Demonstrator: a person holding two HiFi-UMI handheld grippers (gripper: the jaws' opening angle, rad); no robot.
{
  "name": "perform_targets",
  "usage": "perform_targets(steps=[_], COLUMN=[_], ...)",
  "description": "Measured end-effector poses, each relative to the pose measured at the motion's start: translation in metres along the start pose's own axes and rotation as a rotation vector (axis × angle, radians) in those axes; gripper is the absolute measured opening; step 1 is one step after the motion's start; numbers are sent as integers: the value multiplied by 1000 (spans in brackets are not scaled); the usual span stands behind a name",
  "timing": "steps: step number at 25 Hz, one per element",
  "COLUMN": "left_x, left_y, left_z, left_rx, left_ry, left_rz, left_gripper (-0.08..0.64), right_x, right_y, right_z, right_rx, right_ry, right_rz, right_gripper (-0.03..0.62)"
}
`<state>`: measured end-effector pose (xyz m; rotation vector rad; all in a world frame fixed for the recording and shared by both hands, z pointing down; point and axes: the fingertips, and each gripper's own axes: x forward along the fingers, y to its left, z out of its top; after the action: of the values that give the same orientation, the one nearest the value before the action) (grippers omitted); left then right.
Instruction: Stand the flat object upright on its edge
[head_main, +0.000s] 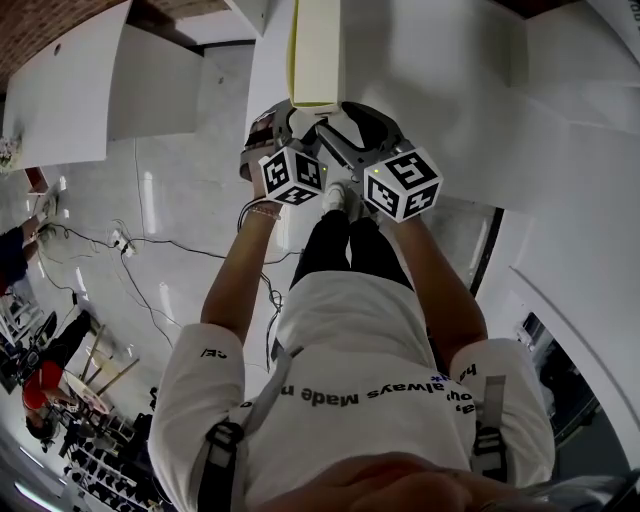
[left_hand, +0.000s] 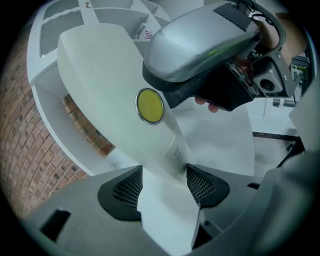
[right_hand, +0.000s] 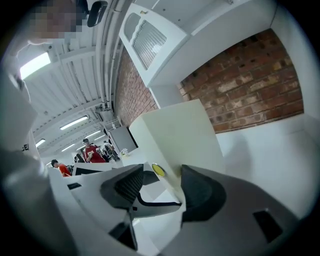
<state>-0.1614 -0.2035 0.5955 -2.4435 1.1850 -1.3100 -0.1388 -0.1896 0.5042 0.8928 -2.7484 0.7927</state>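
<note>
The flat object (head_main: 318, 50) is a cream box with a round yellow sticker (left_hand: 150, 106) on its broad face, held up over a white tabletop (head_main: 450, 70). In the left gripper view the box (left_hand: 100, 80) runs down between the two mesh pads of my left gripper (left_hand: 164, 184), which is shut on its near end. In the right gripper view the box (right_hand: 175, 130) lies against the right pad of my right gripper (right_hand: 162, 186), and a gap shows at the left pad. In the head view both marker cubes (head_main: 293, 176) (head_main: 405, 183) sit side by side just under the box.
A brick wall (right_hand: 250, 75) and white shelving (right_hand: 150, 35) stand behind the box. The right gripper's grey shell (left_hand: 200, 40) crowds the left gripper view. Cables (head_main: 150, 250) trail on the glossy floor, and people in red (right_hand: 91, 151) stand far off.
</note>
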Motion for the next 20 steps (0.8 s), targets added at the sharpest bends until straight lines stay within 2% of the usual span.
perform_targets(steps=[8, 20], left_x=[20, 37], left_y=[58, 126], left_z=[-14, -10], left_rx=[11, 39], left_ry=[23, 40], left_rz=[32, 115], left_gripper=[279, 279], right_x=[56, 107], right_y=[-6, -20], right_z=[30, 77], right_rx=[-18, -60], right_ry=[-23, -82], right_rz=[37, 60], right_gripper=[236, 236])
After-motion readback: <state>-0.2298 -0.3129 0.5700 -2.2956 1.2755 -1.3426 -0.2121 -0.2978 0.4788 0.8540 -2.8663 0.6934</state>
